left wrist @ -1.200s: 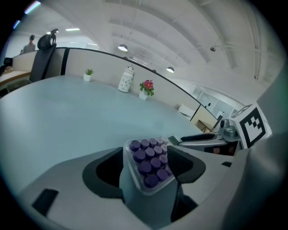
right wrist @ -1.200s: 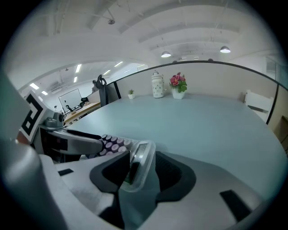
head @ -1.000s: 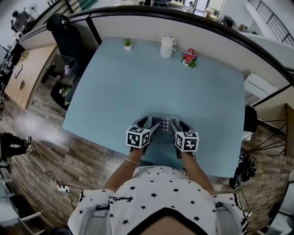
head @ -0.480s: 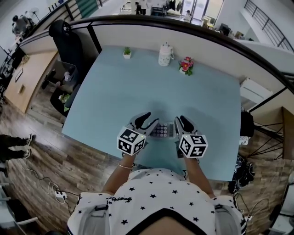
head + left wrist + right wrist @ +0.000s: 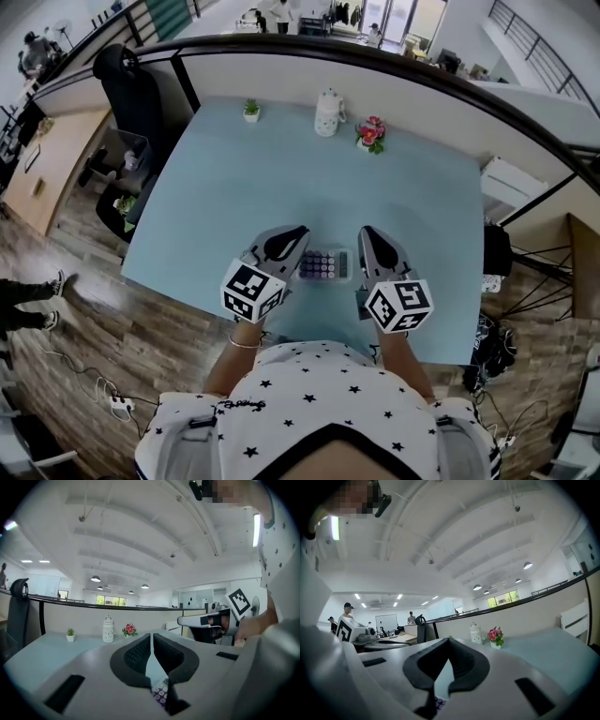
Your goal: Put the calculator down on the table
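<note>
The calculator (image 5: 326, 264), grey with purple keys, lies flat on the light blue table (image 5: 281, 178) near its front edge. My left gripper (image 5: 298, 232) hangs above its left end and my right gripper (image 5: 367, 232) above its right end; neither touches it. Both pairs of jaws are closing to shut, tips meeting, with nothing between them. In the left gripper view the shut gripper (image 5: 151, 637) points level across the table, and the calculator's keys (image 5: 161, 694) show below through the gap. The right gripper view shows the right gripper (image 5: 447, 641) shut too, a sliver of keys (image 5: 438, 702) beneath.
At the table's far edge stand a small potted plant (image 5: 251, 110), a white jar (image 5: 326, 112) and a pot of pink flowers (image 5: 368, 133). A dark office chair (image 5: 117, 70) stands off the far left corner. A partition wall runs behind the table.
Both grippers have risen from the calculator's two ends and their jaws have closed. The calculator stays flat on the table below them.
</note>
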